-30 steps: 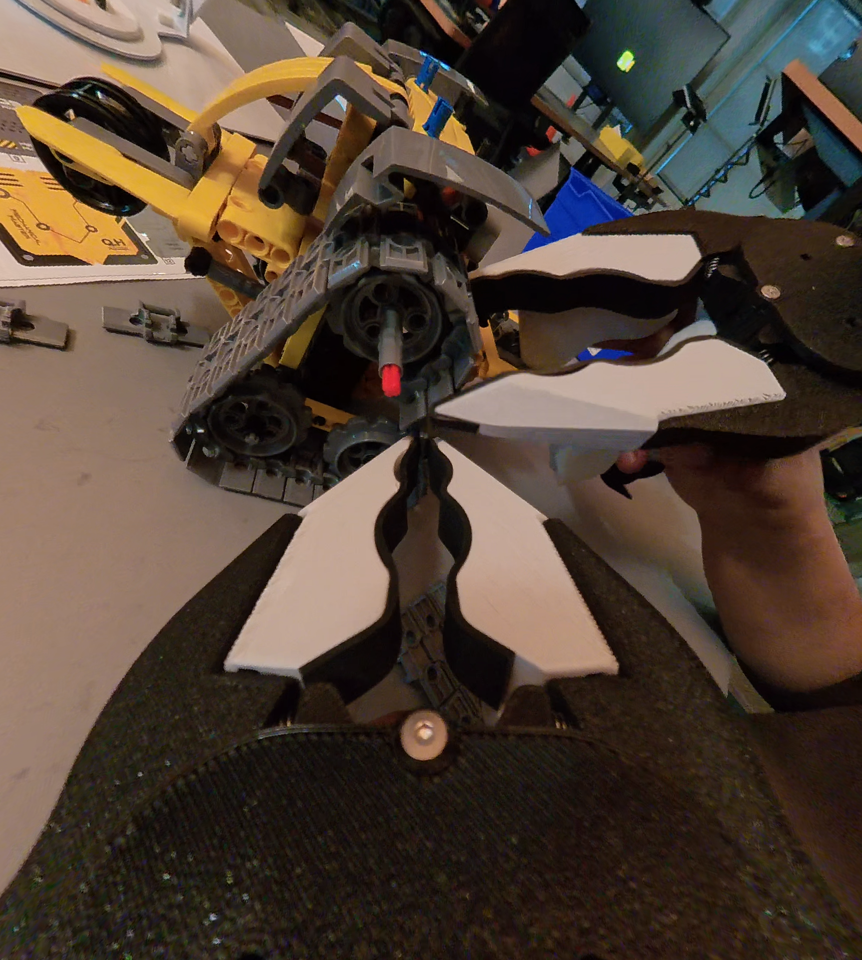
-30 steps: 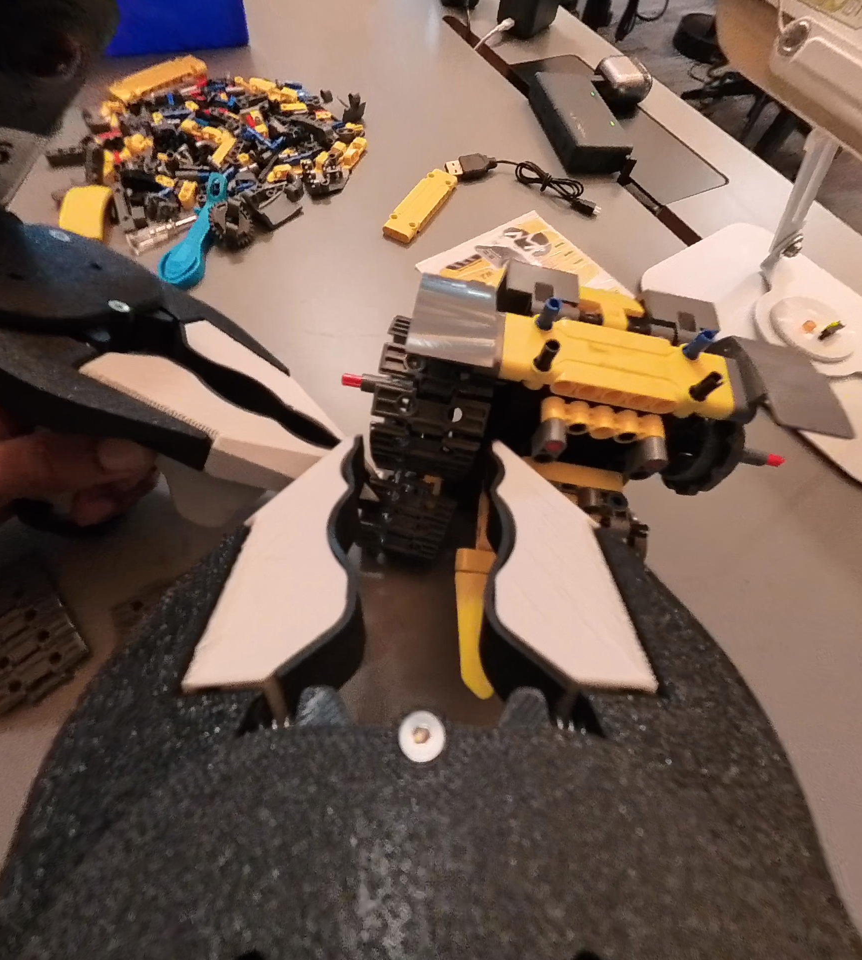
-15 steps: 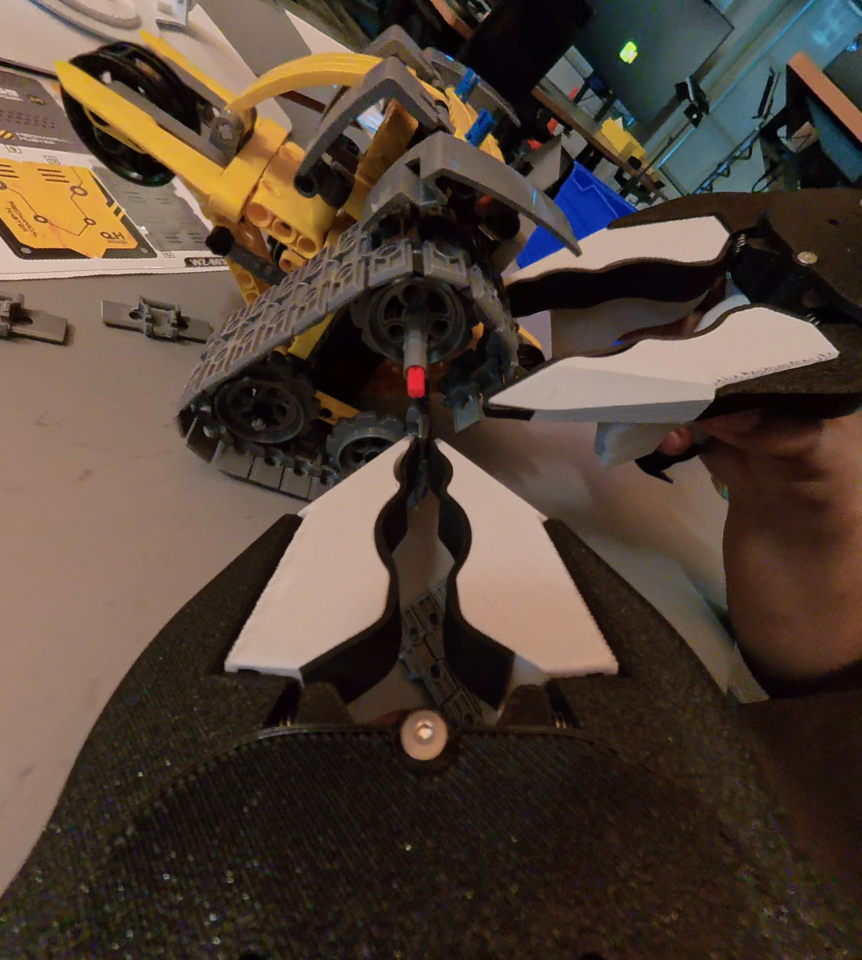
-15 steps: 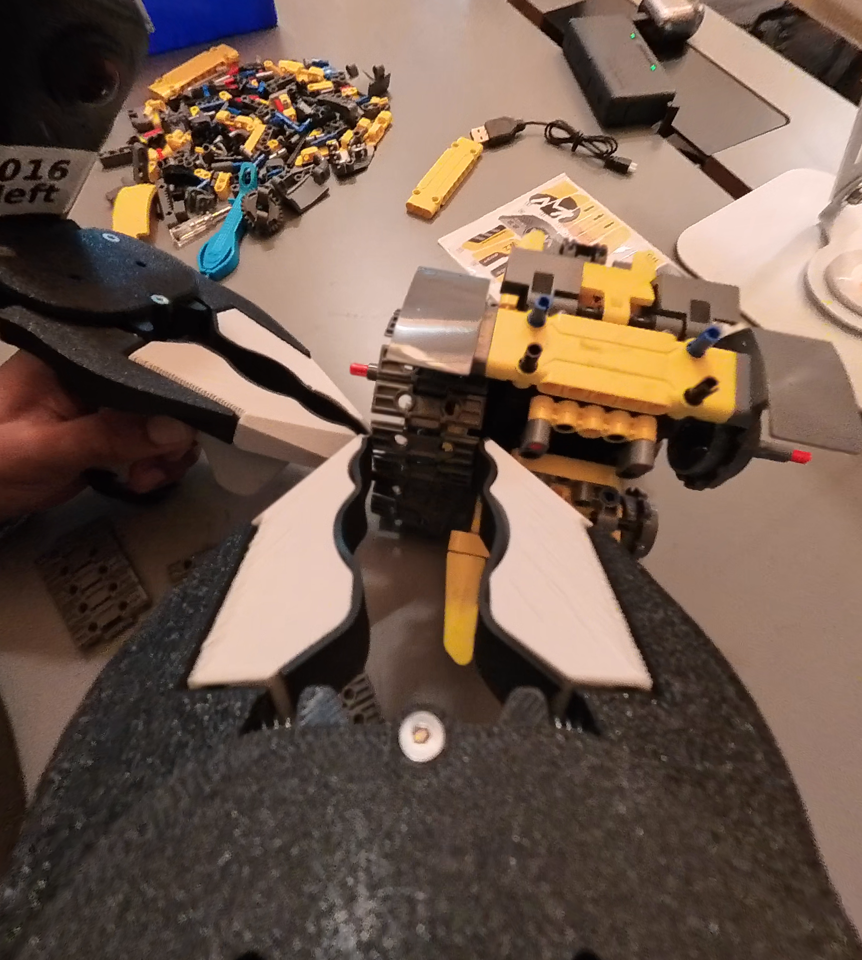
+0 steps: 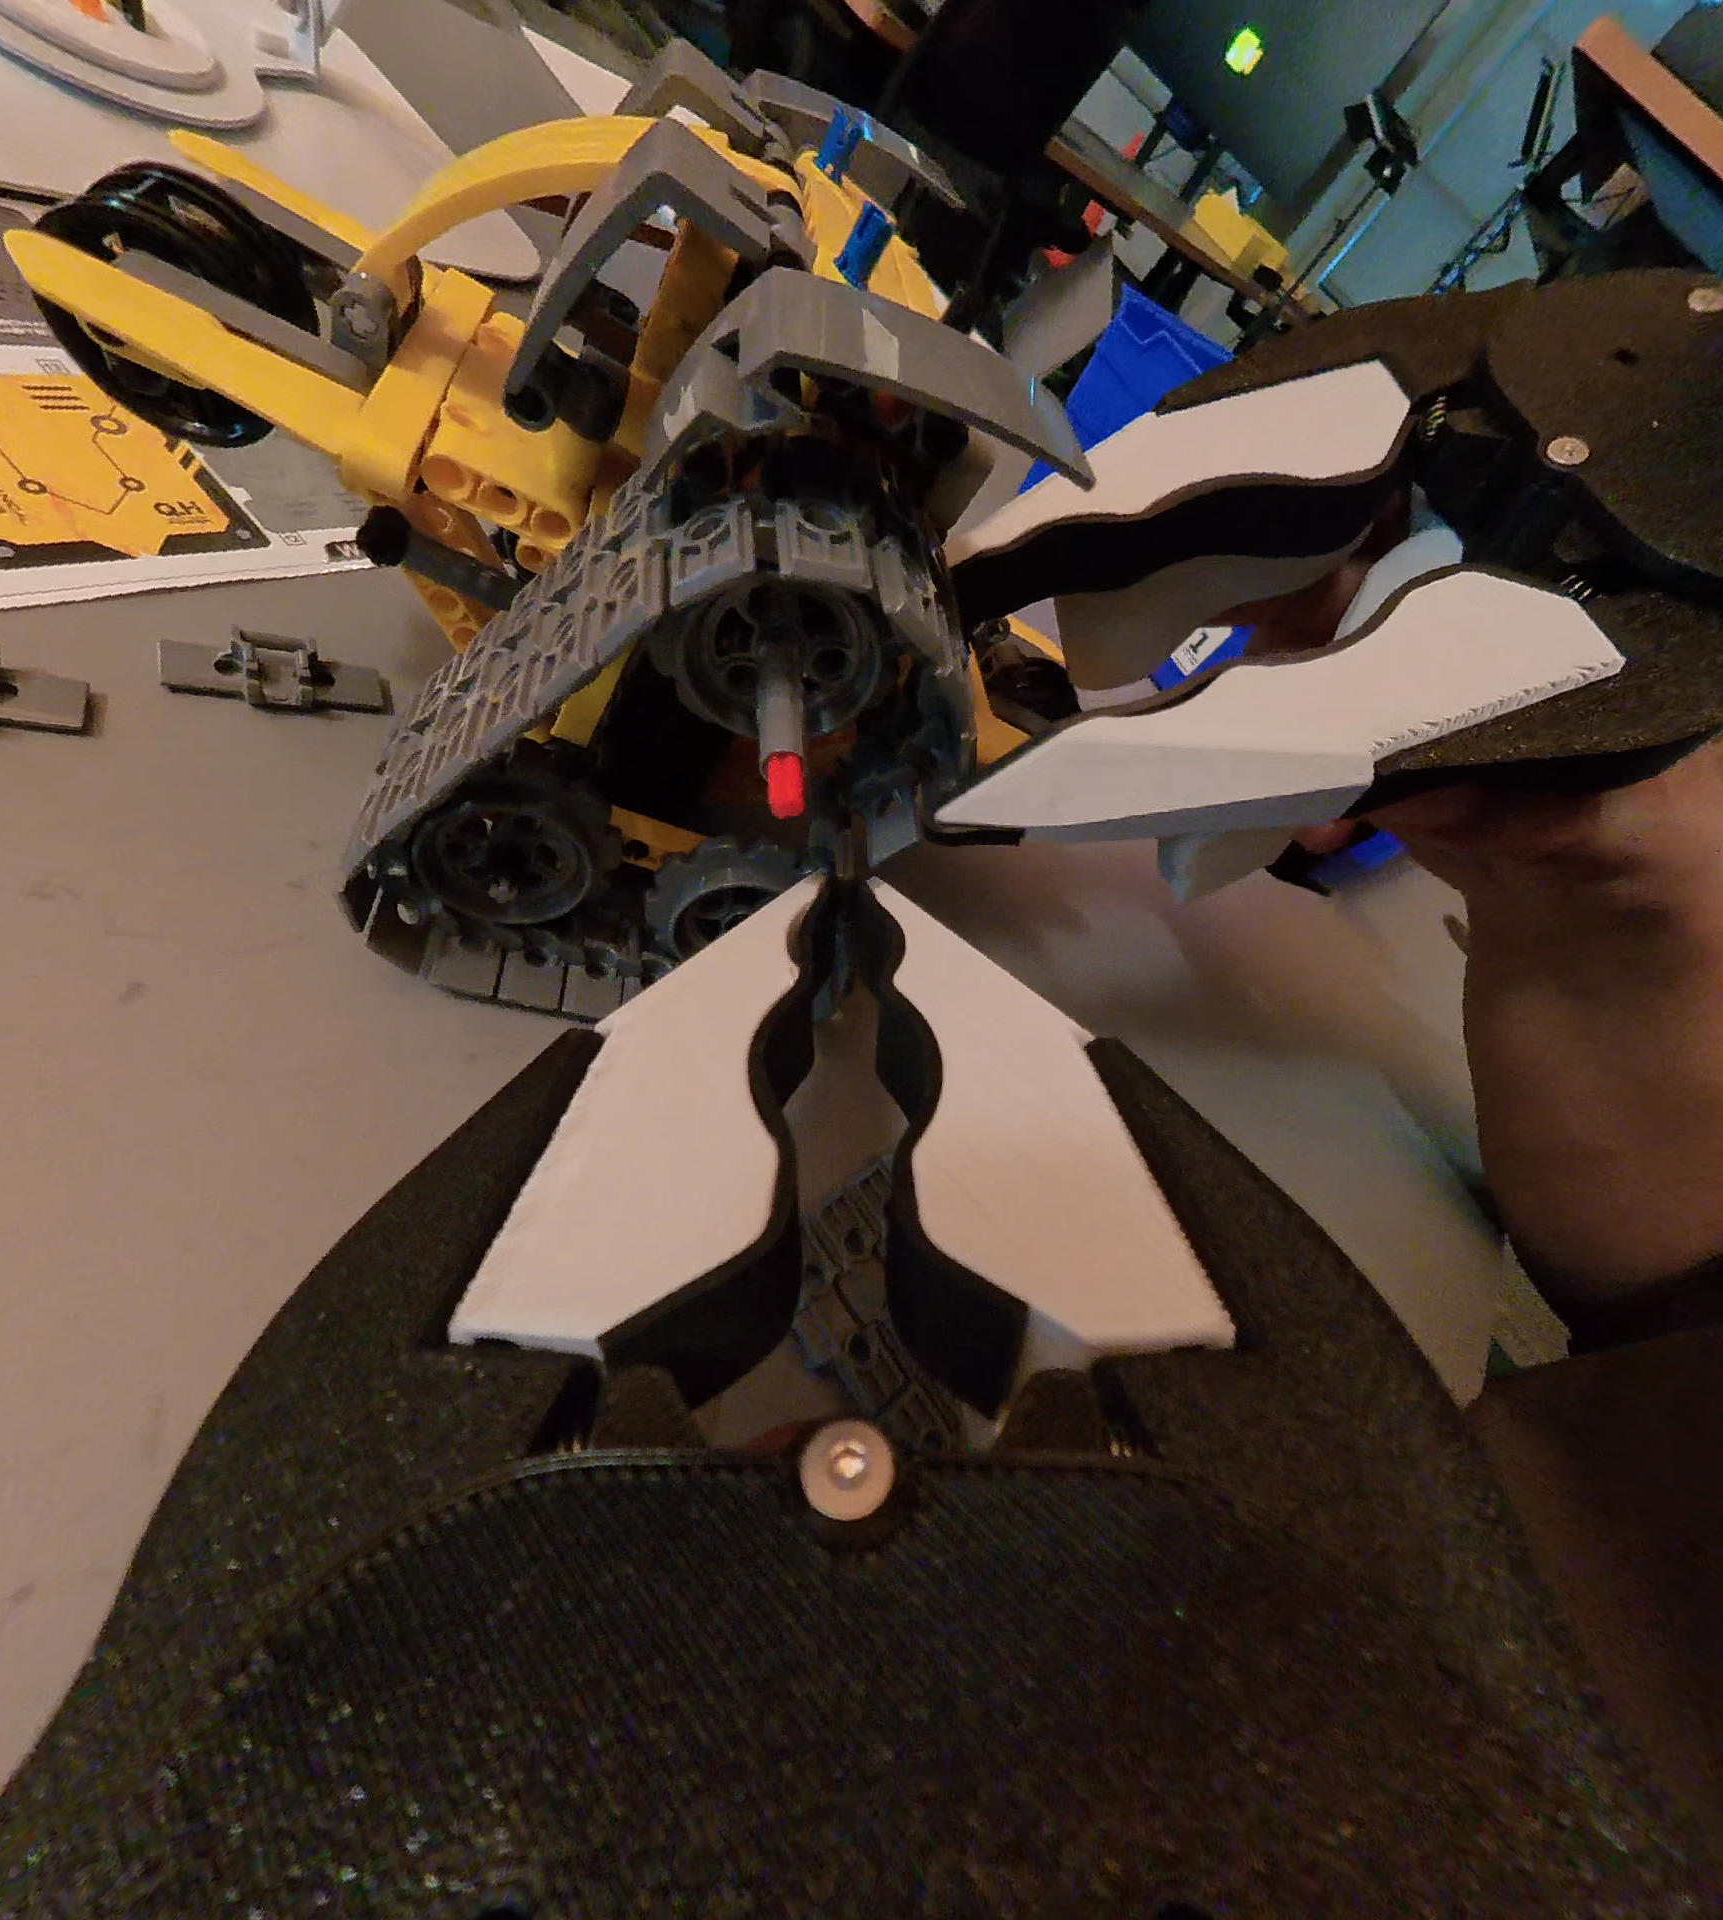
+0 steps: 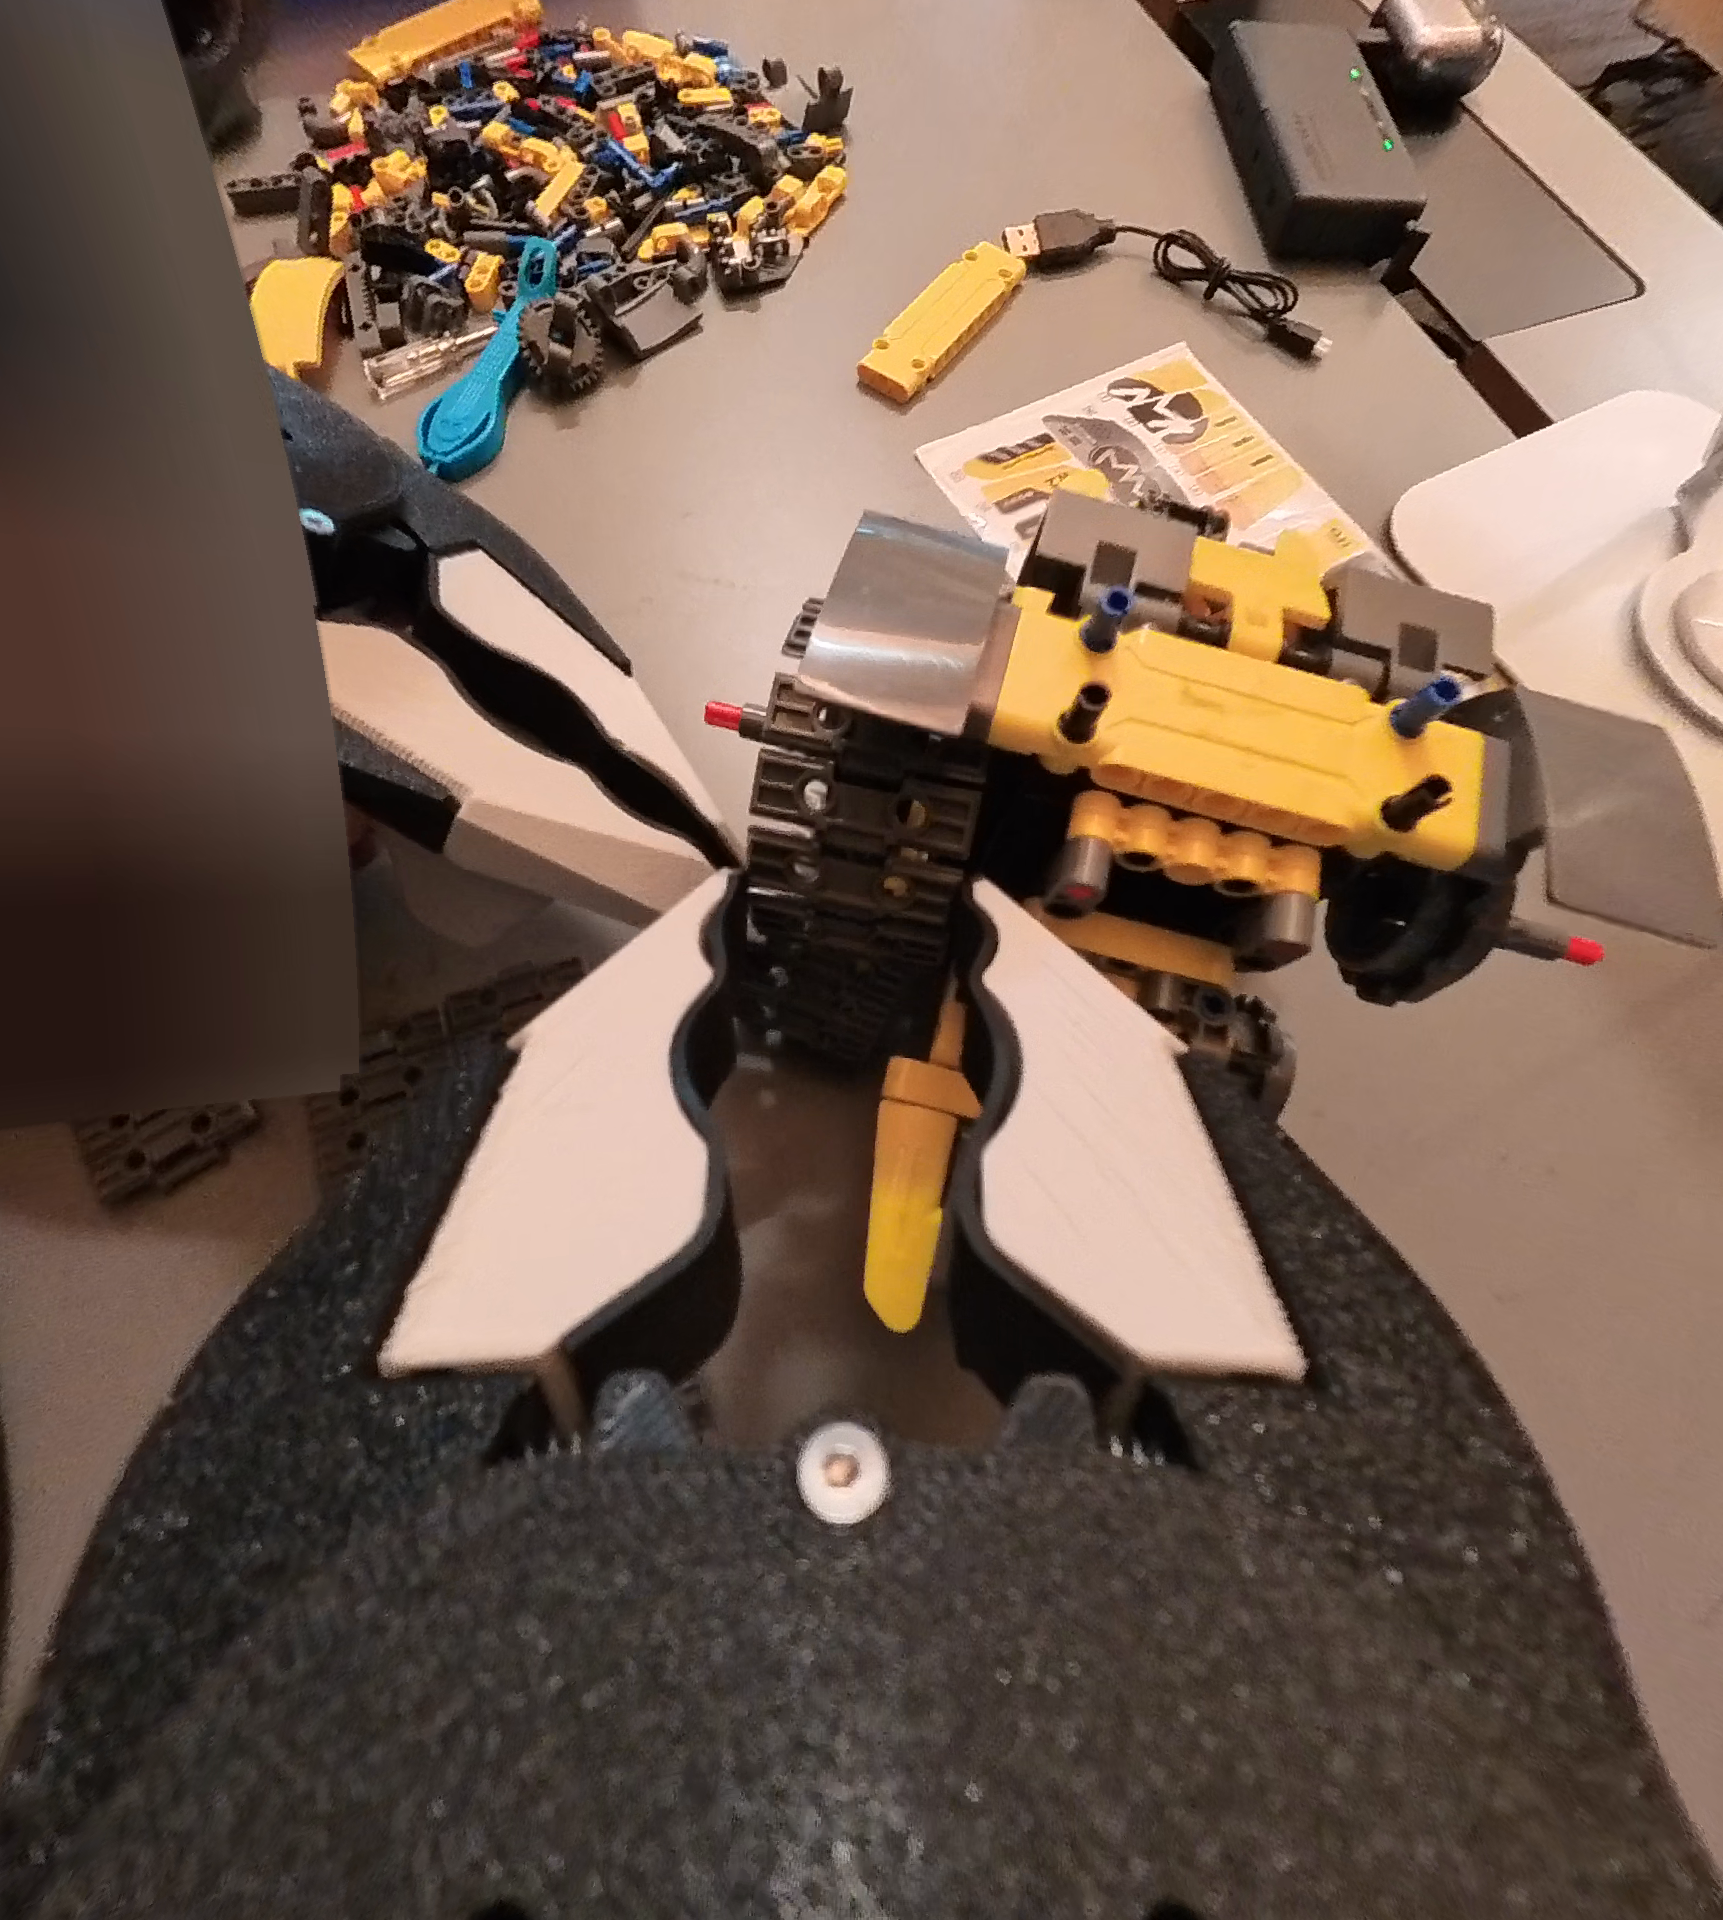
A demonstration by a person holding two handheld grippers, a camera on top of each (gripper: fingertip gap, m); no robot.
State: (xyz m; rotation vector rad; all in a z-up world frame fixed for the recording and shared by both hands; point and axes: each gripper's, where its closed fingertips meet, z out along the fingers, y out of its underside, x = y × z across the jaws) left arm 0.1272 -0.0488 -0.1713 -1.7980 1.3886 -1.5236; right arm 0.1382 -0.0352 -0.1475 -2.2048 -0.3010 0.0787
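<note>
Gripping the yellow-and-grey tracked brick vehicle (image 6: 1127,769) at its track end, the right tongs (image 6: 852,904) stood part-open, one finger on each side of the dark grey track belt (image 6: 862,831), which filled the gap between them; the fingers appeared pressed against the belt's edges. The model was tilted, its near track end raised off the grey surface (image 6: 753,457), probably so that the track end faced the other tool.

The left tongs (image 5: 841,894) were closed almost to touching at the tips, with a thin dark piece pinched between them; what exactly it was could not be told, though it looked like a loose end of track link hanging below the drive wheel (image 5: 784,655). A red-tipped axle (image 5: 782,779) stuck out of that wheel just above the tips. In the left wrist view the right tongs (image 5: 950,696) came in from the side, held by a hand (image 5: 1522,862).

Loose track links (image 5: 270,675) lay on the surface beside the model, and a printed instruction sheet (image 5: 57,488) lay behind them. In the right wrist view a pile of loose bricks (image 6: 566,177), a teal brick-separator tool (image 6: 488,364), a yellow beam (image 6: 940,322), a USB cable (image 6: 1179,260) and a white lamp base (image 6: 1563,582) lay farther off, well apart from the model.
</note>
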